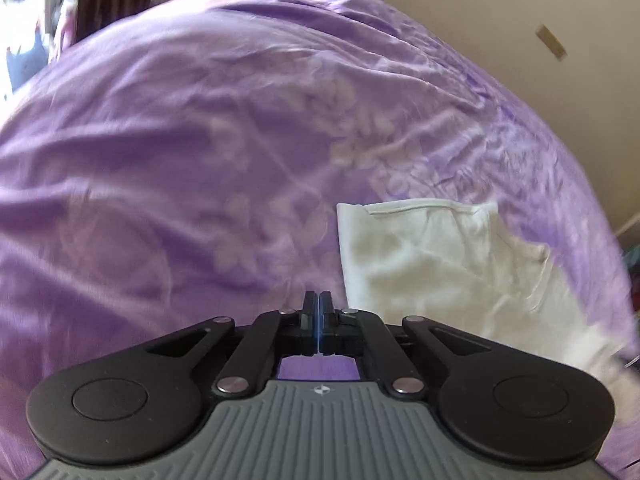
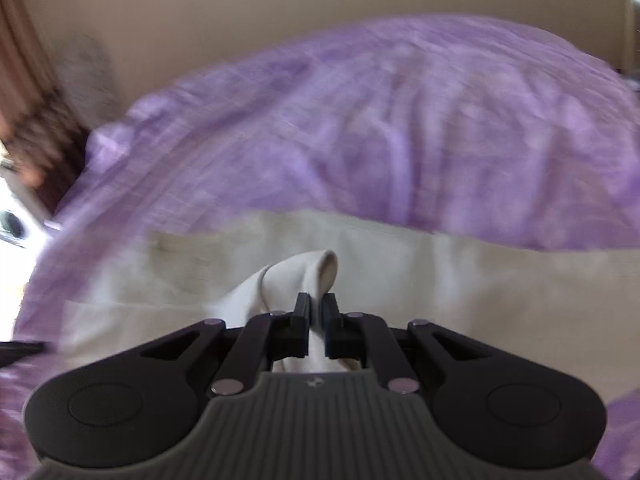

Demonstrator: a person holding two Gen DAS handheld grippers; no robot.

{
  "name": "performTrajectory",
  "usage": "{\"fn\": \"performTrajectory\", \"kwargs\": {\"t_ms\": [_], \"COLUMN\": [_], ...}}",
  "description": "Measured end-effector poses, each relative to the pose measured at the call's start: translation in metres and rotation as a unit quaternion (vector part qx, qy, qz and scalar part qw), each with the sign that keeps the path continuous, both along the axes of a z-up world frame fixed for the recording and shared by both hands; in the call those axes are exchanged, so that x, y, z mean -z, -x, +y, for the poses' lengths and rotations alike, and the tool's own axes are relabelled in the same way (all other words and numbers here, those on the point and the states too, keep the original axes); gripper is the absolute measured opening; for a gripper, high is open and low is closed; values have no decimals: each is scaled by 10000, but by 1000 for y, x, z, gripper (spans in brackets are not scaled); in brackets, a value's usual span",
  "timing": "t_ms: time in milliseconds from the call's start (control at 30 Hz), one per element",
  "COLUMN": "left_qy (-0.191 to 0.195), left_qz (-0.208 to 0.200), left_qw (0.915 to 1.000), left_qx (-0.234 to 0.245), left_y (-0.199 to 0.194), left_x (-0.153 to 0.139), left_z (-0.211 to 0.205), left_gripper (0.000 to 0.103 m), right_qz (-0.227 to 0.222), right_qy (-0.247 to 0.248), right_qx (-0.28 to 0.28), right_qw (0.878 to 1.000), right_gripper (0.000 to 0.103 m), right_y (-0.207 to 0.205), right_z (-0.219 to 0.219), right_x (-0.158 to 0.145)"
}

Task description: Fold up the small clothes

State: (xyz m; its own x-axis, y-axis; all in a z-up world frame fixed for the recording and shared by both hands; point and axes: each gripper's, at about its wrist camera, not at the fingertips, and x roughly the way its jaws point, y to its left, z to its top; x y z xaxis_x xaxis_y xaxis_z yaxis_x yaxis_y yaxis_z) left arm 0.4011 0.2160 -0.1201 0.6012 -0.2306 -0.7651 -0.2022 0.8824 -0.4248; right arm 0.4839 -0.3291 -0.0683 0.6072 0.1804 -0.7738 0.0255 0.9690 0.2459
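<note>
Because the garment (image 1: pixel 440 264) is thin, soft white cloth, judge it light, limp and non-fragile; it will sag and crease wherever unsupported, so take hold at a hem or corner, pinching the layers together. Seen from the left wrist, it lies flat on the purple sheet (image 1: pixel 180 128), to the right of the left gripper (image 1: pixel 319 300) and just beside it, its hemmed edge on the far side. That gripper's jaws are pressed together with nothing between them, over bare sheet.

From the right wrist, though blurred, the garment (image 2: pixel 460 280) spreads across the near part of the sheet (image 2: pixel 400 128). A fold of it rises in a loop between the fingers of the right gripper (image 2: pixel 316 304), which is clenched on the cloth and grasps it at that bunched ridge.
</note>
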Motion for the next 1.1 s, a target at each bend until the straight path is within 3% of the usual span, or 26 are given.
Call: {"fn": "performTrajectory", "kwargs": {"t_ms": [100,133,200,300,367,400,500,767,867,933,1000,1033,1100], "left_qy": [-239,-415,-713,-1186,-1569,-1824,-2439,-3097,-3539,-3867,-3945,-3906,-3915], "left_qz": [-113,-147,-210,-307,-356,-388,-370,-461,-478,-552,-623,-640,-736], "left_qw": [9986,9967,9904,9760,9612,9521,9269,8825,8647,8600,8617,8649,8644], "left_qx": [457,688,1166,1798,2240,2422,2827,3510,3532,3284,3129,3086,3068], "left_y": [13,16,29,49,62,68,80,105,108,104,98,96,96], "left_x": [-16,-24,-35,-47,-50,-49,-38,-20,-9,-4,-2,-2,-2], "left_z": [-9,-16,-29,-51,-69,-78,-100,-128,-137,-141,-144,-145,-149], "left_gripper": [6,10,19,35,52,55,56,67,66,65,60,57,39], "right_qz": [400,424,430,405,429,435,518,977,1164,1203,1158,1134,1045], "right_qy": [-72,-72,6,54,62,72,-83,-1296,-1766,-1787,-1805,-1844,-1983], "right_qx": [170,205,234,156,129,134,275,876,1012,1082,1148,1197,1306], "right_qw": [9990,9989,9988,9990,9990,9989,9982,9828,9721,9705,9700,9689,9658], "right_gripper": [11,30,50,50,50,50,50,48,41,39,36,29,15], "right_y": [-7,-7,-5,3,10,14,26,36,33,31,28,26,22], "right_z": [-11,-12,-13,-11,-13,-15,-28,-57,-57,-55,-55,-56,-57], "right_x": [29,33,38,36,35,35,38,68,84,90,92,93,93]}}
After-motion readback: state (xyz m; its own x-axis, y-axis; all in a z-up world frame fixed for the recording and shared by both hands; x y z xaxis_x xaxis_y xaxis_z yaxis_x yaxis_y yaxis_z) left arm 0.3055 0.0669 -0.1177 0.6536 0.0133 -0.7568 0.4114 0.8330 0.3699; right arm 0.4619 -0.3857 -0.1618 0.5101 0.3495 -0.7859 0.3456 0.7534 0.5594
